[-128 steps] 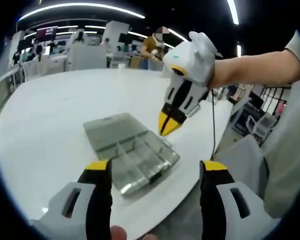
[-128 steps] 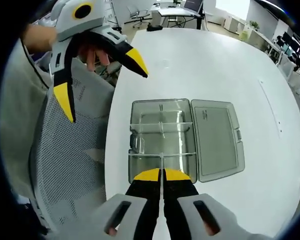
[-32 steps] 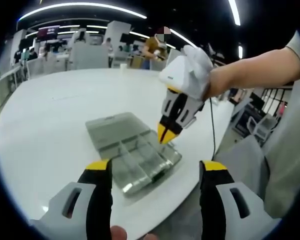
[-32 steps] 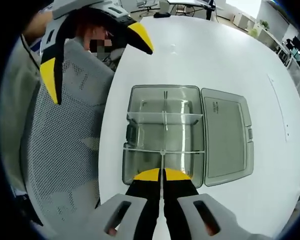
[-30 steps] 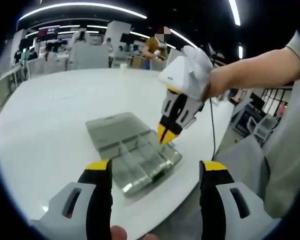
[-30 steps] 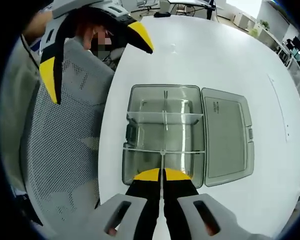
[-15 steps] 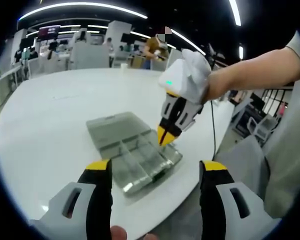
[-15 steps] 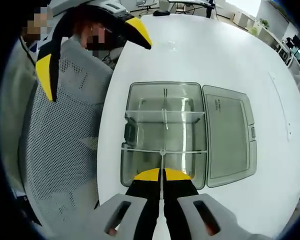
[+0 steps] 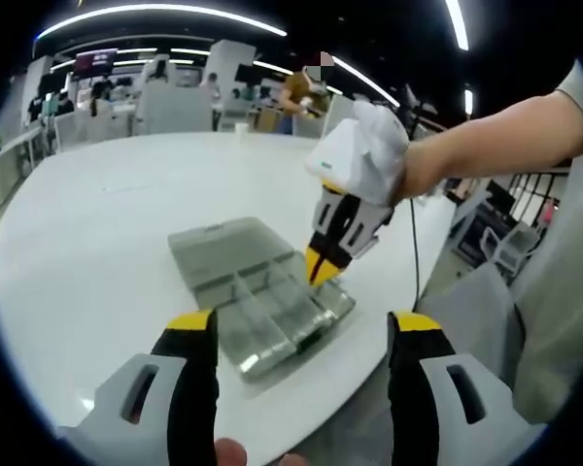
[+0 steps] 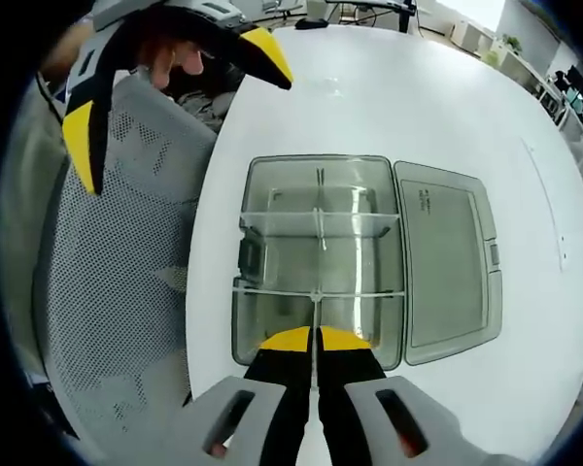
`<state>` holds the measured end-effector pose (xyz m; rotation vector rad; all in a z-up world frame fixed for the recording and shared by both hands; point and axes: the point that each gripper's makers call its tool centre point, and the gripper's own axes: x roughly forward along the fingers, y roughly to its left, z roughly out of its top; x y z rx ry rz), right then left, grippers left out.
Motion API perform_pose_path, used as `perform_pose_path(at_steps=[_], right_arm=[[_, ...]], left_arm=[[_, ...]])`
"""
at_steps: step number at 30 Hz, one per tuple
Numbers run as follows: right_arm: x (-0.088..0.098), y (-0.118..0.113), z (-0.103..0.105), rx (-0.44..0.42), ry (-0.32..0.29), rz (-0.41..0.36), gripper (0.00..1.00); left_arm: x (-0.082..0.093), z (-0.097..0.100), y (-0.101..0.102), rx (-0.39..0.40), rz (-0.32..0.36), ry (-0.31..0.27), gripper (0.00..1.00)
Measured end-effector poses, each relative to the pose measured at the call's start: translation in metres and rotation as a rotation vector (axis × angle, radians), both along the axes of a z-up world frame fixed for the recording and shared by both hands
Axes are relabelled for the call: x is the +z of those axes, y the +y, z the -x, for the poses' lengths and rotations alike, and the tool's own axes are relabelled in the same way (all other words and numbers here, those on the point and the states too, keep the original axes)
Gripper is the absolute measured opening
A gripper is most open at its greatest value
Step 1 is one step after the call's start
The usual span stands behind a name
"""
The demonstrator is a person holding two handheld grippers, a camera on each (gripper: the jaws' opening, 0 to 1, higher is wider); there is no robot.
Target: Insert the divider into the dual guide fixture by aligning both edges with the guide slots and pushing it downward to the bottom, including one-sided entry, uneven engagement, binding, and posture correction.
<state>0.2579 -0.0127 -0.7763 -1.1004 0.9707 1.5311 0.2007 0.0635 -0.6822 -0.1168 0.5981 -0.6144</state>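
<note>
A clear plastic compartment box (image 10: 316, 254) lies on the white table (image 10: 418, 107), its lid (image 10: 447, 262) folded open flat on the right. Two clear cross dividers (image 10: 321, 218) sit inside it. My right gripper (image 10: 317, 340) is shut on a thin clear divider (image 10: 314, 313), seen edge-on, whose far end meets the nearer cross wall. In the left gripper view the right gripper (image 9: 319, 267) points down into the box (image 9: 257, 296) near its right edge. My left gripper (image 9: 303, 325) is open, held back from the box with nothing between its fingers; the left gripper (image 10: 170, 107) also appears up left in the right gripper view.
The box sits close to the table's edge (image 9: 350, 379). A grey mesh chair (image 10: 117, 291) stands just off that edge. A person's bare arm (image 9: 486, 136) reaches in from the right. Desks and chairs (image 9: 165, 102) stand far behind.
My right gripper has come down closer to the box with the divider, so the box looks larger in its view. The left gripper stays open and still.
</note>
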Motion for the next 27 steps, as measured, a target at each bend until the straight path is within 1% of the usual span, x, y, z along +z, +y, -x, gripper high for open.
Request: perform_pose_path(at_steps=[14, 20, 23, 25, 27], right_arm=[[-0.0004, 0.0008, -0.0011, -0.033, -0.006, 0.002, 0.00], [-0.0006, 0.0007, -0.0007, -0.030, -0.021, 0.007, 0.00], [-0.0020, 0.0002, -0.0001, -0.043, -0.022, 0.010, 0.00], [-0.0024, 0.0001, 0.0012, -0.030, -0.037, 0.012, 0.00], [-0.0022, -0.0004, 0.0010, -0.032, -0.038, 0.012, 0.00]], left_arm=[[-0.0025, -0.0017, 0.0010, -0.002, 0.001, -0.002, 0.68], [-0.0018, -0.0005, 0.0004, -0.004, -0.001, -0.003, 0.68], [-0.0014, -0.0007, 0.0002, -0.003, -0.001, -0.004, 0.68], [-0.0007, -0.0006, 0.0000, -0.003, 0.000, -0.005, 0.68], [-0.0001, -0.0002, 0.0001, -0.003, -0.002, -0.007, 0.68]])
